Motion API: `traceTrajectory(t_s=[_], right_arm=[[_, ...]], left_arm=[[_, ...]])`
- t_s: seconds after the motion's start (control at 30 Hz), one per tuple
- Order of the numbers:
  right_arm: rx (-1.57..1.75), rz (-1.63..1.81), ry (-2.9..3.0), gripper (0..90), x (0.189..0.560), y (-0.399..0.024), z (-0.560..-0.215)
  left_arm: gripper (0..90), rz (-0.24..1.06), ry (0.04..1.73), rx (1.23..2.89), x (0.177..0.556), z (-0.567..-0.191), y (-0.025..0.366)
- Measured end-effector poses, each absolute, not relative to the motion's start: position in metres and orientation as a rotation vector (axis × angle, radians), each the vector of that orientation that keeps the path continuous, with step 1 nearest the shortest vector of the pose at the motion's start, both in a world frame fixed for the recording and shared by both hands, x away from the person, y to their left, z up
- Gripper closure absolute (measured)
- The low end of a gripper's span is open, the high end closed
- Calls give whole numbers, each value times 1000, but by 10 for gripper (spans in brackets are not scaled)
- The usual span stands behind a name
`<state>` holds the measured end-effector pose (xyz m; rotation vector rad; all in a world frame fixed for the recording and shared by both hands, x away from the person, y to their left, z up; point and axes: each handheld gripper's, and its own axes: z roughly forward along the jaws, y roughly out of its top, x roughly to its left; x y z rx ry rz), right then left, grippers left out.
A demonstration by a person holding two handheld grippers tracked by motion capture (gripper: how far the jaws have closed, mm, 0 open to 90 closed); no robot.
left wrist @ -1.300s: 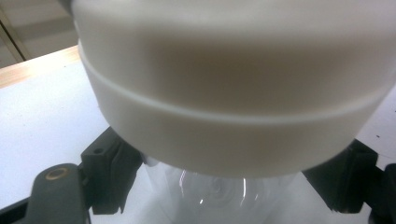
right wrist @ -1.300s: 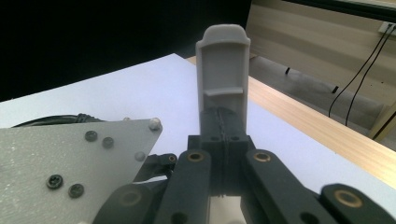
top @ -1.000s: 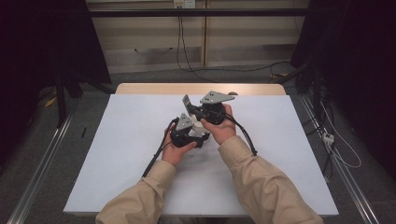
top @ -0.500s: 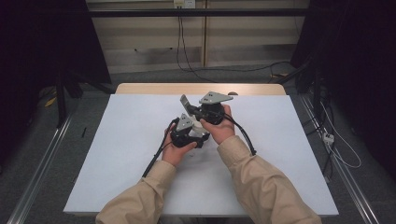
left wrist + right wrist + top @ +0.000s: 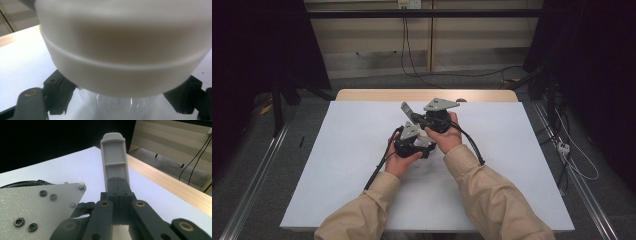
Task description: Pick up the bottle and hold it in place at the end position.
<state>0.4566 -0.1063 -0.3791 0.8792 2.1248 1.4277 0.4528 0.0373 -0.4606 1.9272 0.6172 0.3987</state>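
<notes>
A person's two hands hold both grippers close together above the middle of the white table point(image 5: 337, 165). In the left gripper view a wide white cap point(image 5: 120, 45) sits right in front of the camera, with a clear container body point(image 5: 117, 102) beneath it. The black jaws stand on either side of that clear body, and my left gripper point(image 5: 411, 141) is shut on it. My right gripper point(image 5: 115, 142) points up and away over the table, its grey fingers pressed flat together with nothing between them. It shows just behind the left one as the right gripper point(image 5: 407, 110).
The left gripper's grey three-cornered plate point(image 5: 37, 212) lies just beside the right gripper's jaws. Black cables point(image 5: 379, 167) trail from both grippers toward the person. A wooden strip point(image 5: 427, 95) edges the table's far side, with floor rails and cords beyond.
</notes>
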Motion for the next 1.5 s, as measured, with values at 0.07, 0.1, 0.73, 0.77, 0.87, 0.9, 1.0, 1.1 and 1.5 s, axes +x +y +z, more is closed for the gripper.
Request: traceTrajectory(t_s=[0.07, 0.1, 0.73, 0.77, 0.87, 0.9, 1.0, 1.1, 1.5], right_arm=[[880, 1429, 2128, 900, 457, -106, -379], [882, 1430, 2129, 900, 457, -106, -380], [885, 1422, 2149, 900, 458, -106, -383], [884, 1420, 2148, 900, 458, -105, -383], [882, 1426, 2142, 900, 459, -105, -382], [882, 1429, 2142, 900, 459, -105, -382], [881, 1427, 2143, 900, 459, -105, -381], [878, 1425, 2146, 900, 460, -105, -381], [856, 1418, 2163, 900, 464, -100, -379]], left_arm=[[190, 398, 619, 1926, 453, -461, 37], [190, 395, 621, 1924, 453, -461, 37], [189, 399, 625, 1928, 453, -461, 38], [189, 398, 626, 1928, 453, -461, 38], [189, 391, 626, 1925, 453, -461, 37], [189, 383, 626, 1925, 453, -461, 36], [189, 388, 626, 1924, 453, -461, 37], [189, 394, 625, 1928, 453, -461, 37], [186, 387, 635, 1925, 454, -461, 38]])
